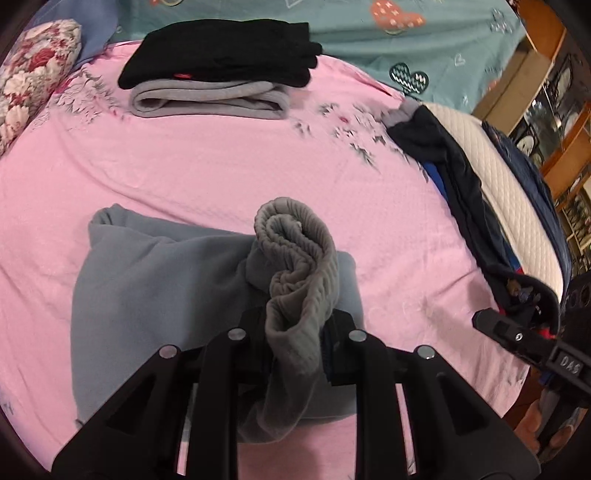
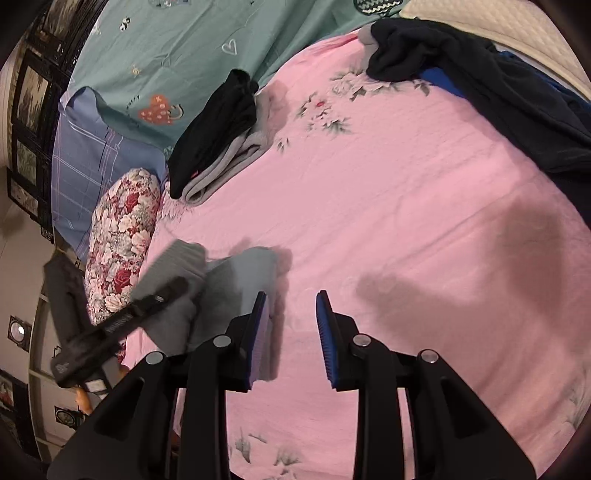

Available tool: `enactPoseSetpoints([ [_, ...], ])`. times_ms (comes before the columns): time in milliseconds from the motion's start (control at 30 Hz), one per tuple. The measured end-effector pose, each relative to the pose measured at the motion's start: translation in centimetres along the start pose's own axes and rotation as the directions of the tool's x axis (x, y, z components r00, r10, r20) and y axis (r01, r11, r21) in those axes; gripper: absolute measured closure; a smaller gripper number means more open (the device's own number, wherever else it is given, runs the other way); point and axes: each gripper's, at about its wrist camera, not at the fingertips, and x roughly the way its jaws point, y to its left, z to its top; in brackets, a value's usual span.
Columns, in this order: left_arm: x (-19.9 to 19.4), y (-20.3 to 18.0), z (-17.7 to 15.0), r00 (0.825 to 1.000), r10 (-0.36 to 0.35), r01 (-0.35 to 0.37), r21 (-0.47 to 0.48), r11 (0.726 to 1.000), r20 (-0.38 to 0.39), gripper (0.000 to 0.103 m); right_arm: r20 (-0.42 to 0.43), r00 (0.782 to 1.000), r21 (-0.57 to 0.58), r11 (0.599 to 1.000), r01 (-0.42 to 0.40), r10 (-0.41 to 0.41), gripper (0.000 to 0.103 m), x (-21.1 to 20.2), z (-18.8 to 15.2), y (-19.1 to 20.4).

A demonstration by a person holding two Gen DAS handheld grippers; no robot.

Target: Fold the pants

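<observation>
Grey-blue pants (image 1: 147,295) lie folded on the pink bedsheet (image 1: 221,166). My left gripper (image 1: 295,332) is shut on their ribbed grey waistband (image 1: 295,251), which is bunched up and lifted above the folded part. In the right wrist view the pants (image 2: 243,280) sit at the left, with the left gripper (image 2: 147,306) on the waistband. My right gripper (image 2: 291,314) is open and empty over bare sheet, its left finger close beside the pants' edge. It shows at the right edge of the left wrist view (image 1: 517,332).
A folded stack of black pants (image 1: 221,55) on grey pants (image 1: 210,98) sits at the far side. A pile of dark unfolded clothes (image 1: 461,177) lies along the right edge. A floral pillow (image 1: 33,81) is at the far left. A teal quilt (image 1: 369,33) lies behind.
</observation>
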Motion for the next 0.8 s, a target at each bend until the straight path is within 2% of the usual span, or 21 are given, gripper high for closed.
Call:
enactPoseSetpoints([
  [200,0.6,-0.6,-0.4,0.999,-0.034,0.034,0.009,0.999,-0.027,0.081,-0.012,1.000,0.015,1.000,-0.010,0.010,0.074,0.0,0.0,-1.1],
  [233,0.7,-0.9,-0.6,0.998,-0.045,0.046,0.028,0.999,-0.032,0.070,-0.017,1.000,0.017,1.000,-0.012,0.012,0.074,0.2,0.0,-1.1],
  [267,0.7,-1.3,-0.6,0.997,-0.062,0.064,0.044,0.997,-0.035,0.049,-0.024,1.000,0.015,1.000,-0.014,0.014,0.074,0.4,0.0,-1.0],
  [300,0.7,-1.6,-0.6,0.995,-0.092,0.094,0.058,0.994,-0.043,0.012,-0.028,0.999,0.012,1.000,-0.015,0.015,0.074,0.5,-0.1,-0.8],
  [333,0.4,-1.9,-0.6,0.993,-0.110,0.112,0.065,0.992,-0.034,0.002,-0.032,0.999,0.006,1.000,-0.013,0.013,0.074,0.6,-0.1,-0.5],
  [467,-1.9,-2.5,-0.9,0.987,-0.163,0.160,0.129,0.979,0.014,0.002,-0.049,0.999,-0.023,1.000,0.001,-0.002,0.074,1.1,-0.4,0.7],
  [533,-3.6,-1.5,-0.8,0.981,-0.187,0.181,0.111,0.977,0.049,0.002,-0.052,0.999,-0.031,0.999,0.010,-0.011,0.074,1.2,-0.5,1.1],
  [600,-5.3,0.5,-0.4,0.977,-0.192,0.187,0.064,0.980,0.094,0.002,-0.056,0.998,-0.038,0.999,0.016,-0.018,0.074,1.4,-0.6,1.6],
  [700,-7.7,5.1,0.2,0.971,-0.162,0.174,-0.056,0.983,0.175,0.002,-0.078,0.997,-0.071,0.997,0.013,-0.019,0.074,2.2,-0.8,3.1],
  [800,-8.9,8.9,0.6,0.976,-0.085,0.114,-0.140,0.984,0.200,0.005,-0.115,0.993,-0.145,0.989,-0.027,0.010,0.074,3.2,-0.8,6.3],
])
